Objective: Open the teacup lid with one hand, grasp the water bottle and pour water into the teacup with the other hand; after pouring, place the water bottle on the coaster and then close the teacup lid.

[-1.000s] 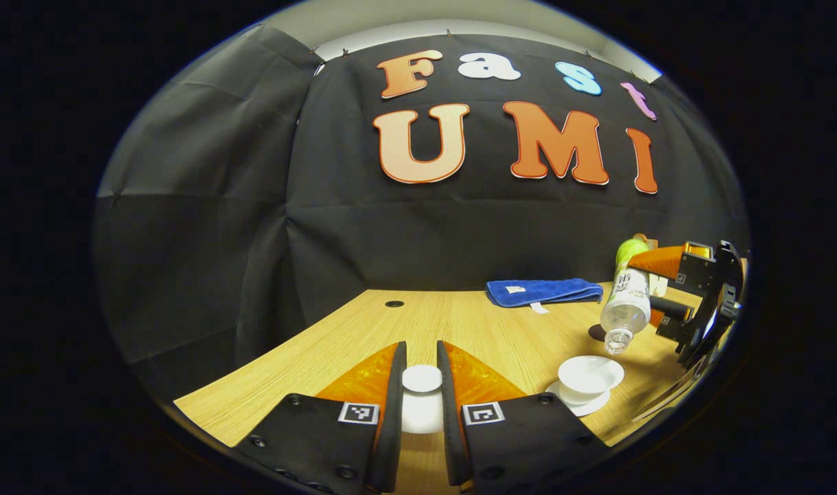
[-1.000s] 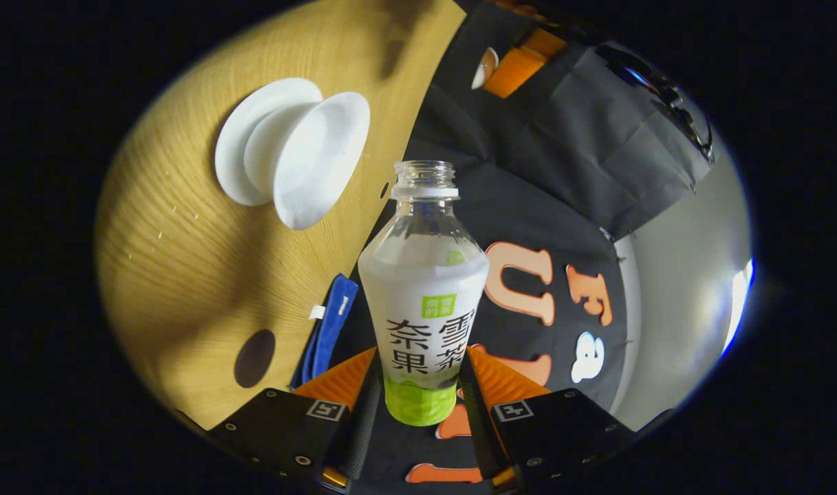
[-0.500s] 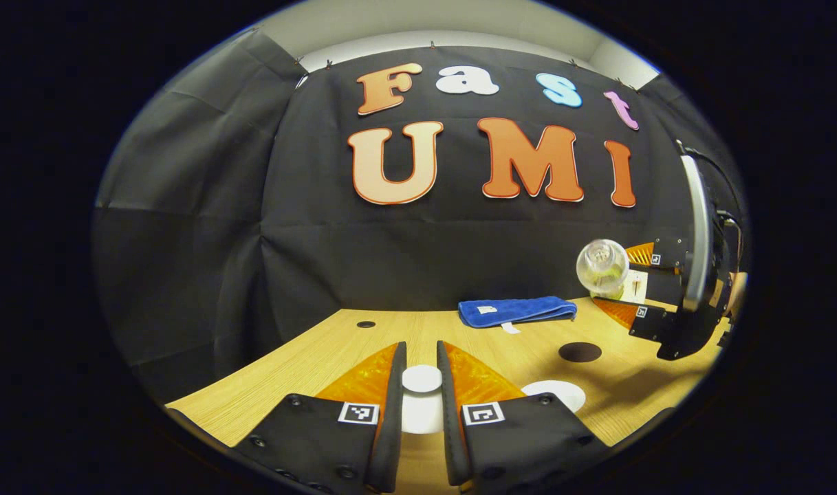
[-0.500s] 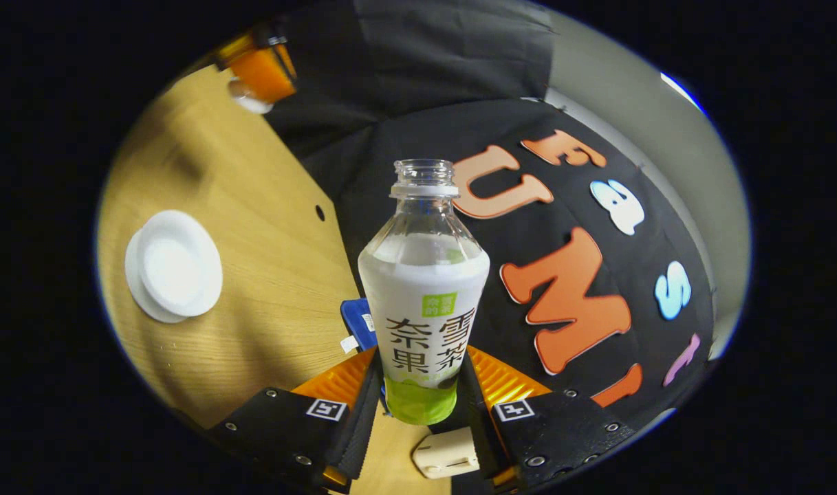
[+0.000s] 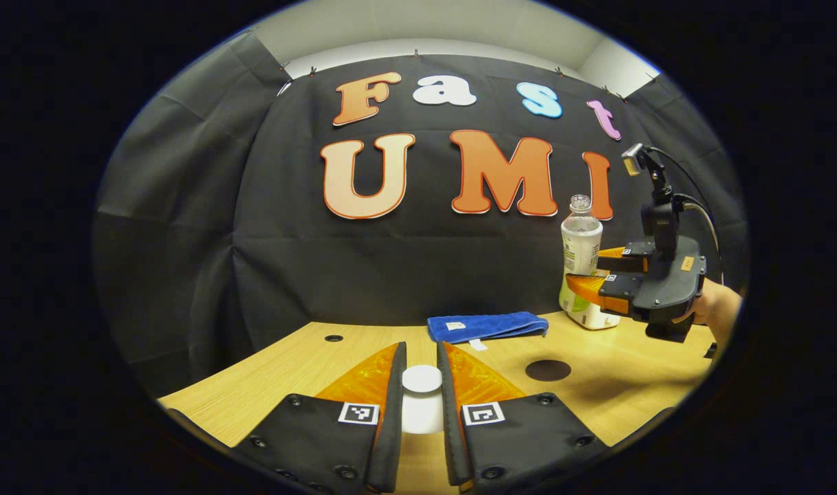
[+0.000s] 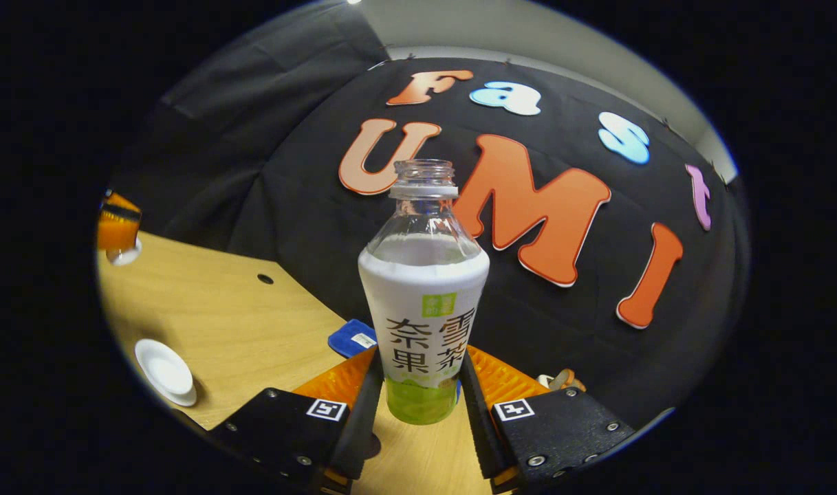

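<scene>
Wooden table [image 6: 239, 323]: right gripper [image 6: 418, 405] holds upright water bottle [image 6: 424, 302], Chinese-character label.

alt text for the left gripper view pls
The left gripper holds a white teacup lid above a wooden table. Farther right, the right gripper holds an upright, uncapped water bottle near a dark round coaster and a blue cloth.
</scene>
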The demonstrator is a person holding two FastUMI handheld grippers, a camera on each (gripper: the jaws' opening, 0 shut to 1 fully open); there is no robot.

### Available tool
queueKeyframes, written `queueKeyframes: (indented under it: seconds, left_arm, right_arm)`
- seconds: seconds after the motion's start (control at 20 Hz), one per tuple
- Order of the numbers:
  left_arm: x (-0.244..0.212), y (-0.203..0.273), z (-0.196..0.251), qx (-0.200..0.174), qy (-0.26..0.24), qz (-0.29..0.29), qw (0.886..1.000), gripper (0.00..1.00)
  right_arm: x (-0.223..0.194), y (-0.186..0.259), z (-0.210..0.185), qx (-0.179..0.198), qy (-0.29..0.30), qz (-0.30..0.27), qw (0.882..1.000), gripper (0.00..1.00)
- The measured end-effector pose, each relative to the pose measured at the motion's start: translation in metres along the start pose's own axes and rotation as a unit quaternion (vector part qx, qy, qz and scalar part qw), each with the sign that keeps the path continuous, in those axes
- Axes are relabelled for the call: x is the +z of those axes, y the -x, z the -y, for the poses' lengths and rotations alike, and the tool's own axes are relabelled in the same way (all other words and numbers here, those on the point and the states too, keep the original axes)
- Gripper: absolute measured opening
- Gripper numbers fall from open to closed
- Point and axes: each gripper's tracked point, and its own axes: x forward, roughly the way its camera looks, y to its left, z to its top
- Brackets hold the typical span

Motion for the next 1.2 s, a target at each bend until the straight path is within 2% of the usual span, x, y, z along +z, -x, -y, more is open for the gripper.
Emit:
queueKeyframes:
  seconds: [0.2, 0.45, 0.85, 0.95, 1.2]
  left_arm:
    - [0.005, -0.003, 0.018, -0.014, 0.007, 0.007, 1.000, 0.28]
    - [0.004, -0.004, 0.030, -0.019, 0.004, 0.006, 1.000, 0.28]
    - [-0.010, -0.016, 0.036, -0.020, 0.011, -0.015, 1.000, 0.30]
    - [-0.011, -0.018, 0.037, -0.022, 0.010, -0.018, 1.000, 0.28]
    - [-0.018, -0.022, 0.043, -0.028, 0.007, -0.027, 0.999, 0.30]
  right_arm:
    - [-0.022, -0.012, -0.005, 0.022, -0.084, -0.025, 0.996, 0.63]
    - [-0.067, -0.030, -0.018, 0.042, -0.163, -0.079, 0.982, 0.64]
    - [-0.120, -0.037, -0.039, 0.061, -0.168, -0.147, 0.973, 0.64]
    - [-0.133, -0.033, -0.047, 0.070, -0.169, -0.164, 0.969, 0.64]
    - [-0.142, -0.029, -0.053, 0.075, -0.161, -0.178, 0.968, 0.64]
